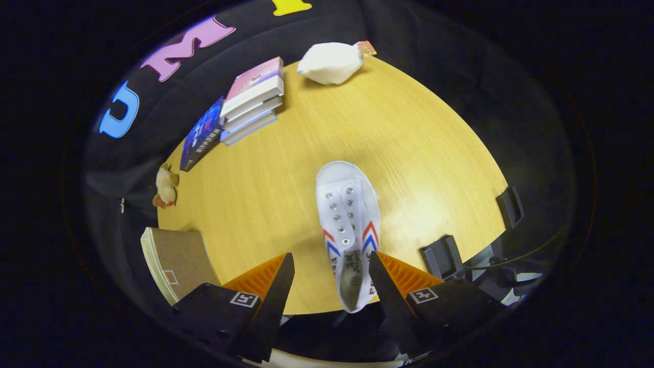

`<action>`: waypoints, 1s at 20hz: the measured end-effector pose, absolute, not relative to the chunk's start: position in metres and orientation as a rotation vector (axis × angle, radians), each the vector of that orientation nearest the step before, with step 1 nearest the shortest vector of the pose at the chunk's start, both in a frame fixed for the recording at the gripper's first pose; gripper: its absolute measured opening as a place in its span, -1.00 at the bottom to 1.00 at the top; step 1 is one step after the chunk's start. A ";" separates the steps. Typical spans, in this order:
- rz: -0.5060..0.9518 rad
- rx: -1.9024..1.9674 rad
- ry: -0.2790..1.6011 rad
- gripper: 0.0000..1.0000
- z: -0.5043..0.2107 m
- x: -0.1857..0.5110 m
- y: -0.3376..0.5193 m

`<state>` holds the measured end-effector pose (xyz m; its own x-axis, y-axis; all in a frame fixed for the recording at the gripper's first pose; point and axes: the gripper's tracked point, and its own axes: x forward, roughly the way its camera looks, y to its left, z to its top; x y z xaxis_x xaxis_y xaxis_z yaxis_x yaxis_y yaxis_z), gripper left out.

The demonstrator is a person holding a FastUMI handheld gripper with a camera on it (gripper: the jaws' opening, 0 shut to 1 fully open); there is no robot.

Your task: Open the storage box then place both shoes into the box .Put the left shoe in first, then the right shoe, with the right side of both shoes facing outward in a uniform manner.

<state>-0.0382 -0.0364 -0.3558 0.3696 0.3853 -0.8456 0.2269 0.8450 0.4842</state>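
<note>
A white canvas shoe (350,214) with red and blue stripes lies on the round wooden table (409,148), toe pointing away from me and heel toward me. My gripper (331,255) hovers over the heel end with its fingers wide apart. The heel sits between them, close against the right finger (380,276), while a gap of bare table separates it from the left finger (278,278). A brown box (176,260) with a pale edge stands at the table's rim, just left of the left finger; I cannot tell whether it is open.
A stack of books (253,99) and a dark blue book (202,134) lie at the far left of the table. A white bag (331,62) rests at the far edge. A small plush toy (166,186) sits left. Black clamps (442,255) grip the right rim.
</note>
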 end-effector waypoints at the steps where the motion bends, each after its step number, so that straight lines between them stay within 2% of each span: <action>1: 0.107 0.577 1.226 0.79 -0.368 -0.036 -0.042; 6: 0.104 0.560 1.280 0.61 -0.409 -0.021 -0.056; 9: 0.154 0.551 1.298 0.61 -0.417 -0.012 -0.046; 12: 0.194 0.516 1.318 0.43 -0.430 -0.013 -0.037; 13: 0.192 0.502 1.320 0.08 -0.432 -0.012 -0.041; 14: 0.211 0.493 1.325 0.00 -0.422 -0.014 -0.045; 15: 0.216 0.504 1.327 -0.28 -0.427 -0.012 -0.044; 16: 0.204 0.541 1.325 -0.42 -0.422 -0.011 -0.048; 17: 0.195 0.579 1.325 -0.69 -0.420 -0.010 -0.047; 20: 0.191 0.597 1.306 -0.71 -0.404 -0.018 -0.046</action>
<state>-0.0178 -0.0462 -0.4042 0.2708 0.4571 -0.8472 0.1952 0.8357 0.5133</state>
